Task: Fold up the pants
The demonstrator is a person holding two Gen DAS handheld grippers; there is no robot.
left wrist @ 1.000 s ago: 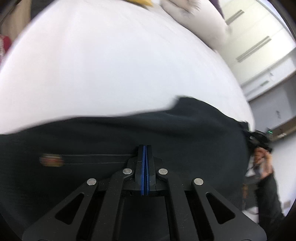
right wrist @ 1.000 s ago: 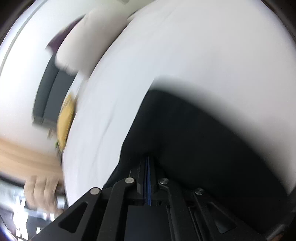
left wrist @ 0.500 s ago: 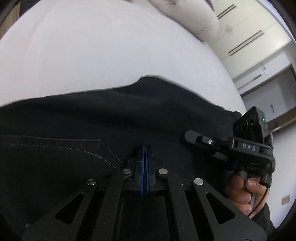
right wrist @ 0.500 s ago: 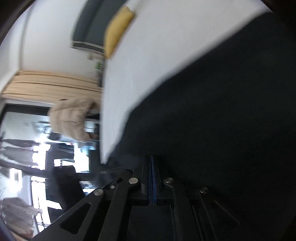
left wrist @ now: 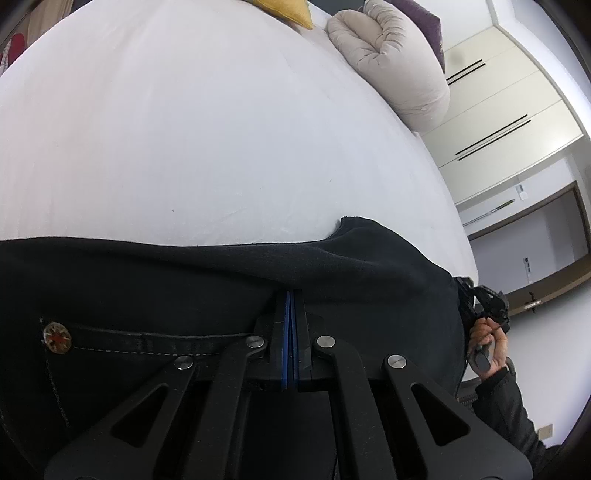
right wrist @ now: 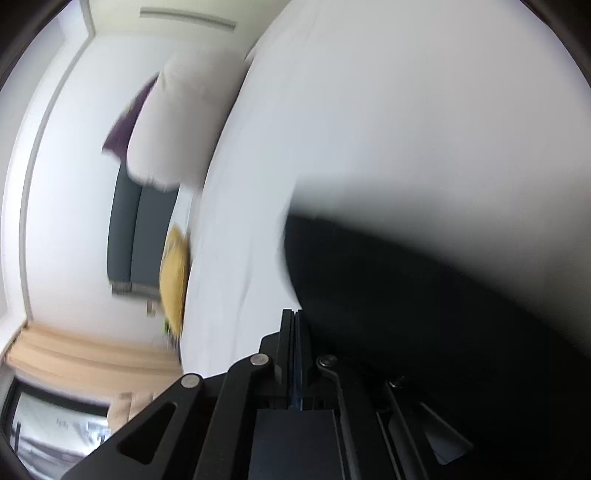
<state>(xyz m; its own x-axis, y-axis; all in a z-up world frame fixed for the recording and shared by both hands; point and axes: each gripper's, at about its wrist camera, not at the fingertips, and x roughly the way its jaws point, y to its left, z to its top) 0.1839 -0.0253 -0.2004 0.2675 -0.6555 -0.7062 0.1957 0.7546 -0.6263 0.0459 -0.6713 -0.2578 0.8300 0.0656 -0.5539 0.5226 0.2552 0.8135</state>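
Bedroom | we are holding black jeans (left wrist: 221,280) over the white bed (left wrist: 184,129), left gripper (left wrist: 290,295) and right gripper (right wrist: 295,314) each clamped on denim | risk: the loose hem at one o'clock is likely bunching if our hands lower unevenly

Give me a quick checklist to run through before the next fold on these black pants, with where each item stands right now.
1. Left gripper shut on the pants: ok, blue pads together with black fabric at the tips.
2. Right gripper shut on the pants: jaws together, ok; whether fabric is between the tips, cannot tell, the view is blurred.
3. White bed sheet beyond the pants free for laying down: ok.
4. Beige pillow and yellow cushion apart from the pants: ok, both at the far end.
5. Pants flat and unwrinkled: not ok, the top edge bulges into a ridge.
6. Legs aligned: cannot tell.
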